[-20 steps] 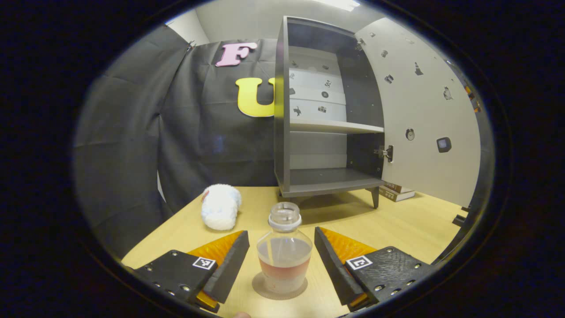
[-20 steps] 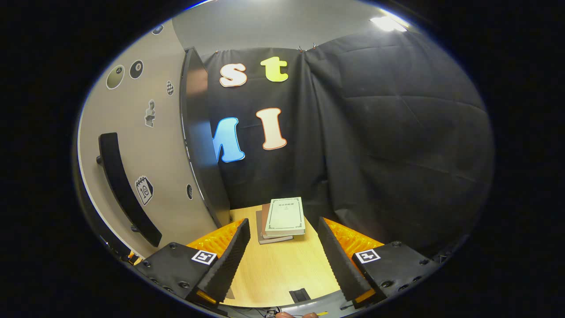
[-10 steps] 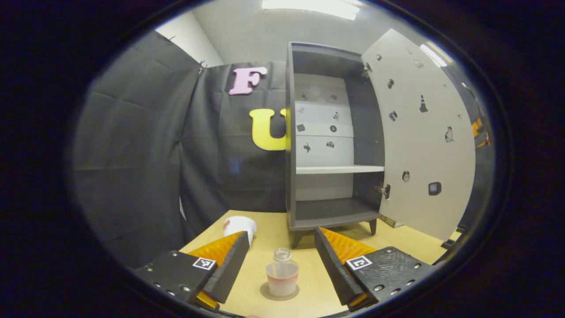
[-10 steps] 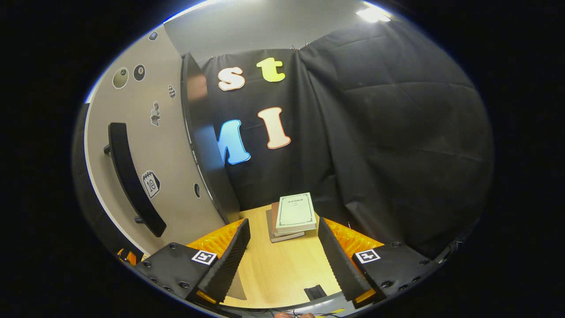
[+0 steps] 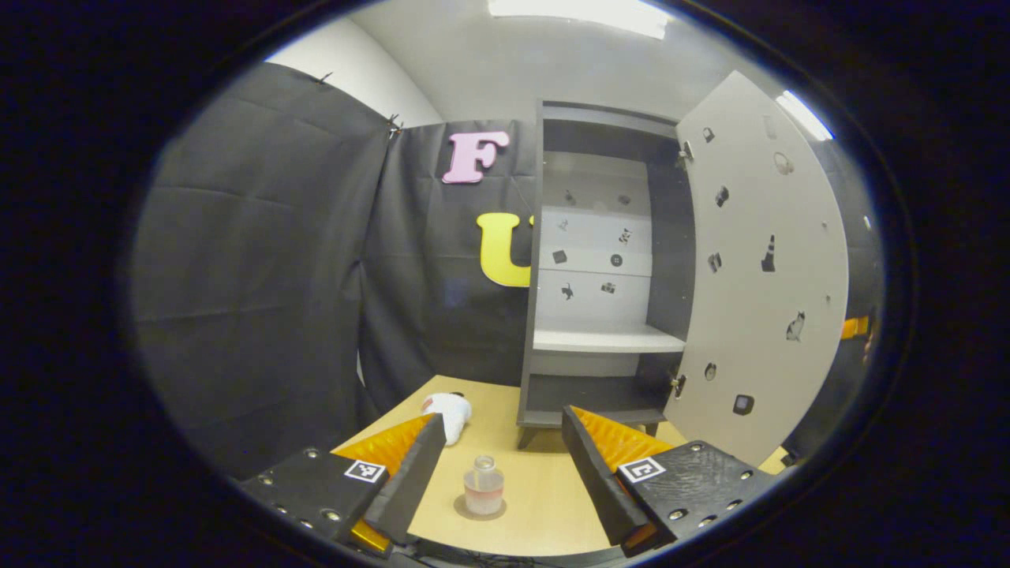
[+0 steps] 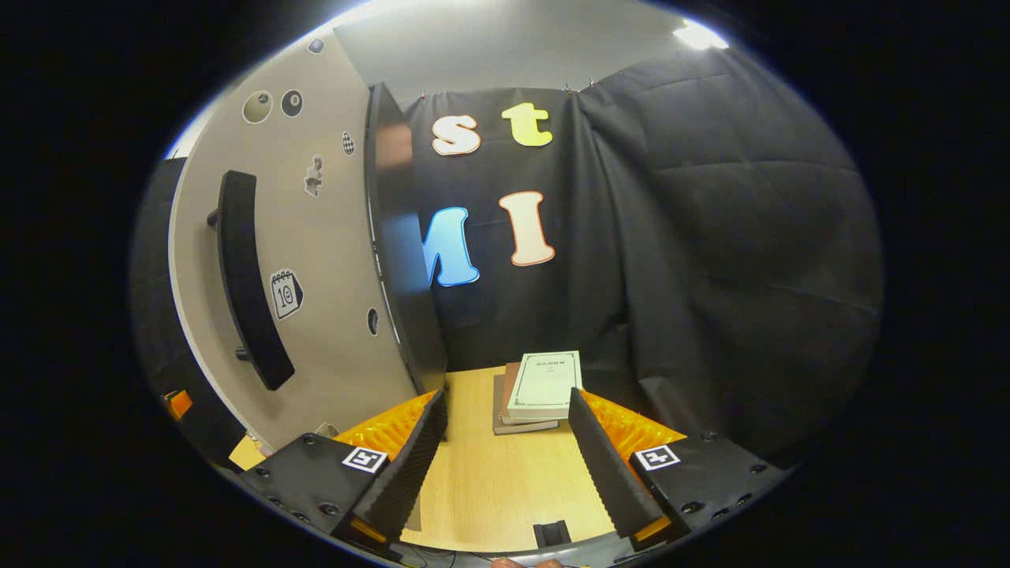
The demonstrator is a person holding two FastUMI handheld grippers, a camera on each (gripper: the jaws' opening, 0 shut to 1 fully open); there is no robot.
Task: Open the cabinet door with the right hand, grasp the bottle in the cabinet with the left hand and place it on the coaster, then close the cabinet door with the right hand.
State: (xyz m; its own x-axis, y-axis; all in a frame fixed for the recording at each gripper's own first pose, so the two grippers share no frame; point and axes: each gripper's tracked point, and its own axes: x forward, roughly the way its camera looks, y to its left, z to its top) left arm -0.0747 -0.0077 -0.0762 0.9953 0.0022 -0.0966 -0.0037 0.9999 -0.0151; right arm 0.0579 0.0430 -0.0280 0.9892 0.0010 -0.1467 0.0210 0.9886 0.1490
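In the left gripper view a small clear bottle [image 5: 484,495] with reddish liquid stands upright on a round coaster [image 5: 480,510] on the wooden table. My left gripper [image 5: 497,473] is open, its fingers well back from the bottle and apart from it. Behind stands the dark cabinet [image 5: 600,315], its shelves bare, with its pale door [image 5: 761,276] swung wide open to the right. In the right gripper view my right gripper [image 6: 505,465] is open and holds nothing. The door's outer face [image 6: 316,260] with its black bar handle [image 6: 245,284] rises at the left.
A white plush toy [image 5: 448,410] lies on the table left of the cabinet. A stack of books [image 6: 539,390] sits at the table's far end beyond the right gripper. Black cloth walls close in the table on all sides.
My left gripper has drawn back from the bottle, which stays on the coaster and now looks much smaller. The right gripper view has shifted slightly, bringing the door handle more upright.
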